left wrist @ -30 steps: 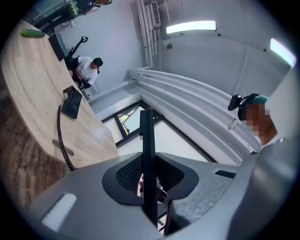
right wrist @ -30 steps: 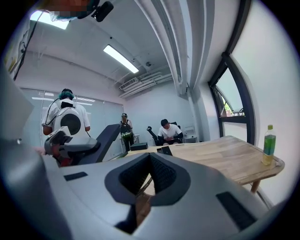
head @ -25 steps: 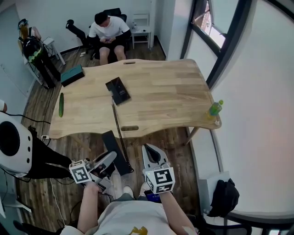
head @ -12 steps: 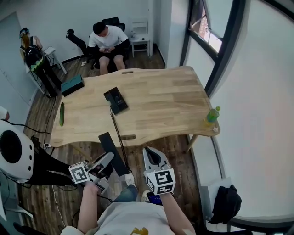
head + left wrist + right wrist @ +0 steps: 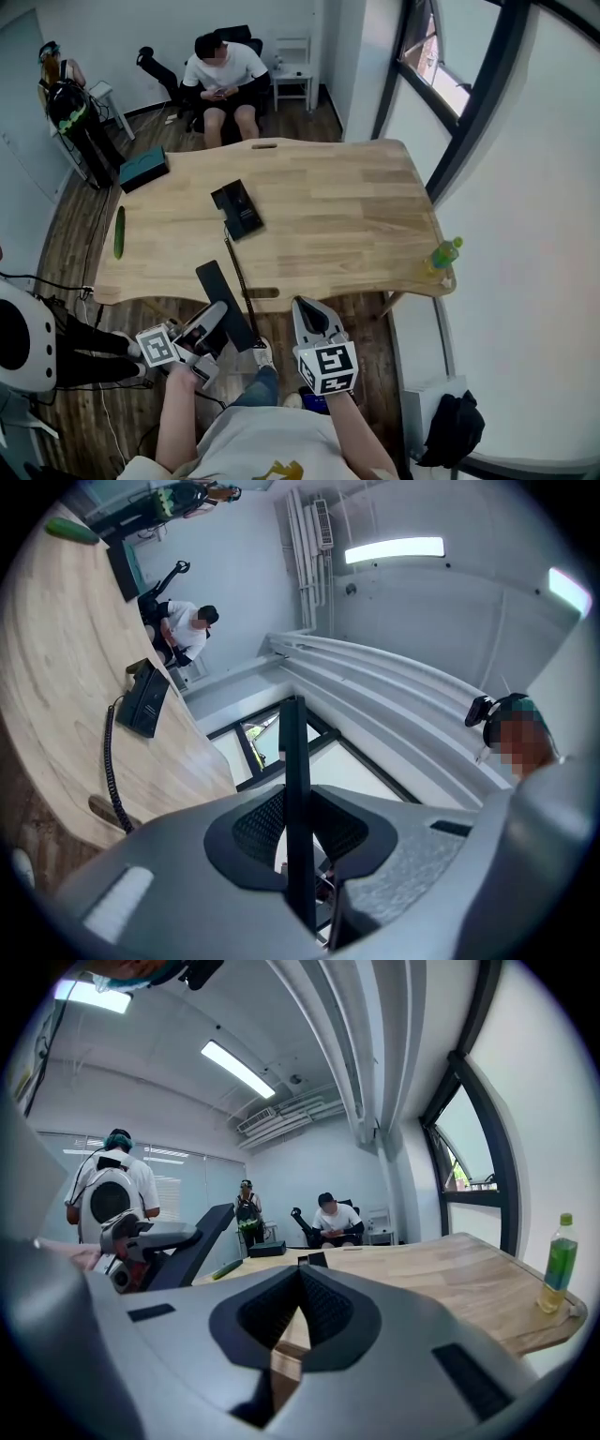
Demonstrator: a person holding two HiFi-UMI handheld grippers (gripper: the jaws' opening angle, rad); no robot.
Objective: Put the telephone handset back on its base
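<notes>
**Operator:** Which step is in hand?
**Technician:** Transport. The left gripper [image 5: 214,323] clamps the handset [image 5: 214,281], just off the near edge of the table [image 5: 347,206]. The right gripper [image 5: 312,317] has its jaws together and is empty.
**Operator:** Next move?
**Technician:** Probably raise the handset, align it above the base [image 5: 238,208] and seat it, keeping the coiled cord [image 5: 234,264] slack.
**Operator:** Count?
**Technician:** One handset, one base, one cord, two grippers.

Black handset [image 5: 292,761] edge-on between the jaws
</notes>
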